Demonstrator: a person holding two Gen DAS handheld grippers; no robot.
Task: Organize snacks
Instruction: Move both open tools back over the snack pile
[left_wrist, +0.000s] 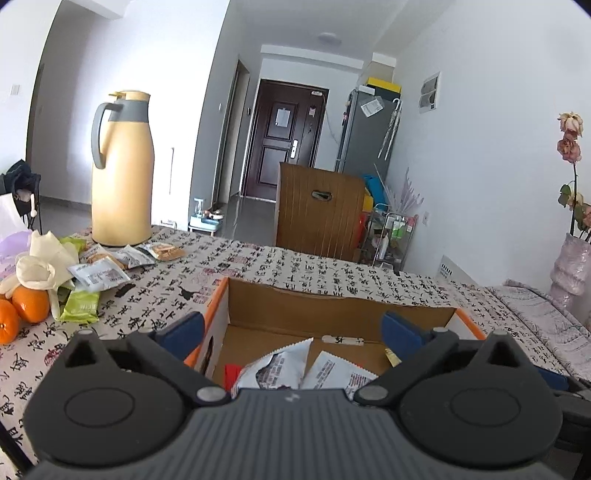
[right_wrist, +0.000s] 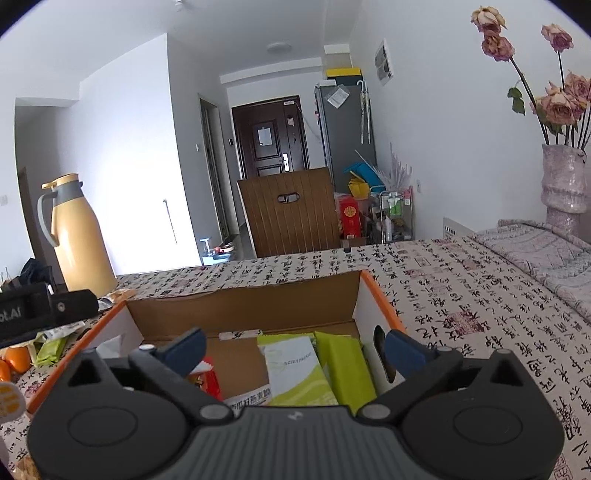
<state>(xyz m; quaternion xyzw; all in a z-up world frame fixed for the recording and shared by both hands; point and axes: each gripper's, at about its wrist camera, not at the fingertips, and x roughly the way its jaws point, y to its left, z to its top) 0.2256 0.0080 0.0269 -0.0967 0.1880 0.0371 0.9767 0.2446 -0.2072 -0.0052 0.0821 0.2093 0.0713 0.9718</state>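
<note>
- Two grippers hover over one cardboard box (left_wrist: 332, 306) with orange edges, which sits on a table (left_wrist: 295, 266) covered by a cloth printed with black calligraphy.
- The left gripper (left_wrist: 295, 328) has its blue-tipped jaws spread wide with nothing between them; below it, inside the box, lie white snack packets (left_wrist: 280, 365) and a red packet (left_wrist: 232, 373).
- The right gripper (right_wrist: 295, 347) also stands wide apart and empty, above green snack packets (right_wrist: 343, 365) and a white-and-green packet (right_wrist: 295, 373) lying in the right part of the box.
- More loose snack packets (left_wrist: 99, 275), some white and some green, remain on the cloth to the left of the box, beside oranges (left_wrist: 31, 304) and a pale cloth bundle (left_wrist: 44, 266).
- A tall yellow thermos jug (left_wrist: 122, 173) with a grey handle stands behind that pile.
- A vase of dried roses (right_wrist: 563, 181) stands at the table's far right.
</note>
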